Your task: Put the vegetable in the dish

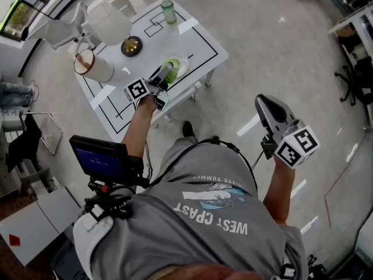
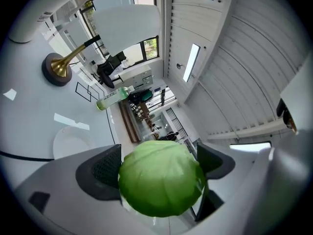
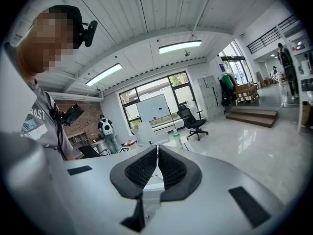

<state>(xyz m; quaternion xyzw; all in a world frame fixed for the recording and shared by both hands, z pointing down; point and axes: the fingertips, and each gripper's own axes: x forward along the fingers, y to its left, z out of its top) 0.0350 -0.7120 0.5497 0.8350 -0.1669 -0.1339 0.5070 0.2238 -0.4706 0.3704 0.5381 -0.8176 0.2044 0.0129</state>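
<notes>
A round green leafy vegetable [image 2: 161,180] sits clamped between the two dark pads of my left gripper [image 2: 157,164], which is shut on it. In the head view the left gripper [image 1: 166,71] reaches over the white table, with the vegetable [image 1: 175,70] right at a shallow white dish [image 1: 186,61]. I cannot tell whether it touches the dish. The left gripper view shows the dish [image 2: 72,142] down to the left of the jaws. My right gripper [image 1: 269,111] hangs off to the right over the floor. Its pads [image 3: 172,169] are shut with nothing between them.
The white table [image 1: 201,37] carries black lines, a green bottle [image 1: 168,10], a brass piece on a dark round base [image 1: 132,45], a white roll with a brown end [image 1: 92,65] and a white jug [image 1: 108,22]. A screen rig [image 1: 102,159] hangs at my left side.
</notes>
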